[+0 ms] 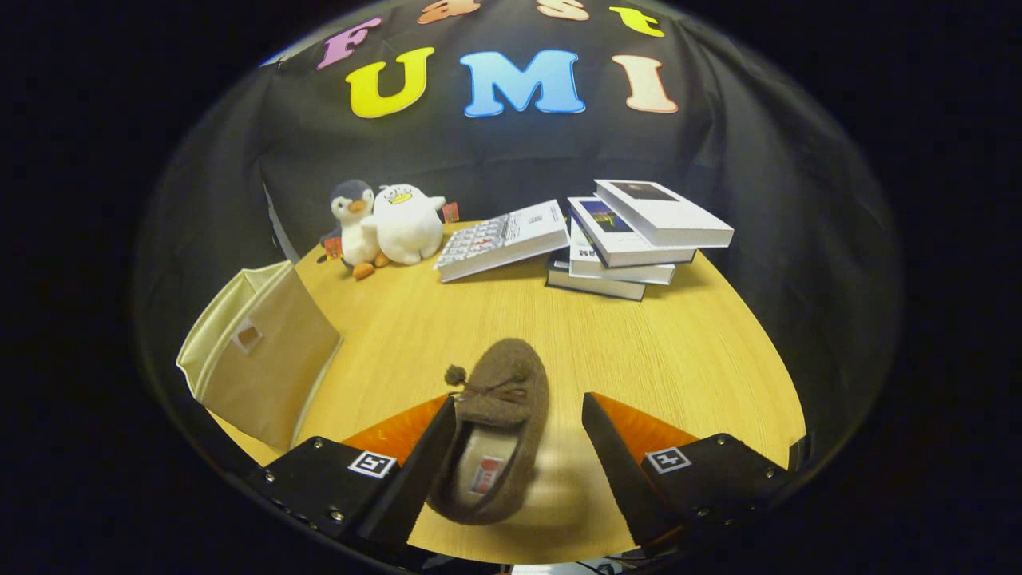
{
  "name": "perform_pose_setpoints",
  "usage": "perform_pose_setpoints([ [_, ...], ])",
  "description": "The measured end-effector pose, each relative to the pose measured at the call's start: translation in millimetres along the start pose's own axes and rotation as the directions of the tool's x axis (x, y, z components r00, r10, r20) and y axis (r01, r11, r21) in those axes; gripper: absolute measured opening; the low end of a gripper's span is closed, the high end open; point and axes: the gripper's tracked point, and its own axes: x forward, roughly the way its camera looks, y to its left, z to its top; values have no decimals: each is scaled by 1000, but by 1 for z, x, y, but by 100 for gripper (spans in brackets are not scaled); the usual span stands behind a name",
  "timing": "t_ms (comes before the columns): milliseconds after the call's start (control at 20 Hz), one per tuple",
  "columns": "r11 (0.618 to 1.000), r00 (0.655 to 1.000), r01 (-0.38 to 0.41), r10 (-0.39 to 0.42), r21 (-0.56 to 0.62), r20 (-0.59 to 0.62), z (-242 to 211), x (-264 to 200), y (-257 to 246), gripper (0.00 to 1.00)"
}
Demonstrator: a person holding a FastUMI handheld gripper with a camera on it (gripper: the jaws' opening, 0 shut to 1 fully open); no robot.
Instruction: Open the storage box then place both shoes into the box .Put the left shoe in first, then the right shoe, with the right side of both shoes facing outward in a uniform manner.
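Observation:
A brown fuzzy slipper (511, 375) with a small pom-pom bow lies on the wooden table (687, 343), toe pointing away and heel toward me. It sits between the fingers of my gripper (519, 398), which is open. The slipper's left side rests against the left finger (423, 463); the right finger (619, 455) stands apart from it with bare table between. A beige fabric storage box (267, 363) with a small label window stands at the table's left edge, left of the left finger. Its top seems open, though I cannot tell for sure.
Two plush toys (387, 224), a penguin and a white duck, sit at the back left of the table. A single book (499, 239) leans on a stack of books (631, 235) at the back. The table is round, its edge curving close on the right.

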Motion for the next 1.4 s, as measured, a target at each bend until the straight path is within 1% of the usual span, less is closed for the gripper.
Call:
perform_pose_setpoints([
  [250, 1000, 997, -18, 19, 9, -81, -25, 25, -6, 98],
  [350, 1000, 993, -22, 24, 19, -113, -32, 35, -7, 93],
  [400, 999, 991, -22, 25, 25, -129, -34, 39, -8, 92],
  [500, 999, 987, -19, 25, 41, -159, -41, 46, -8, 78],
  [550, 998, 982, -24, 34, 53, -184, -46, 48, -6, 75],
  [600, 997, 978, -35, 48, 66, -201, -49, 50, -2, 75],
  [650, 993, 979, -42, 62, 106, -195, -46, 50, 3, 74],
  [750, 989, 977, -20, 50, 145, -207, -47, 50, 4, 32],
  [800, 989, 977, -12, 42, 145, -211, -48, 52, 5, 30],
  [850, 987, 981, 52, -22, 149, -192, -41, 47, -8, 30],
  [900, 979, 979, 62, -22, 192, -202, -46, 55, -6, 16],
  [950, 968, 975, 57, -1, 245, -223, -49, 54, -1, 1],
  [1150, 918, 969, 61, 40, 392, -246, -42, 41, 14, 1],
  [1200, 909, 971, 56, 47, 412, -236, -36, 38, 18, 1],
  [1400, 896, 980, 24, 67, 443, -189, -4, 20, 42, 1],
])
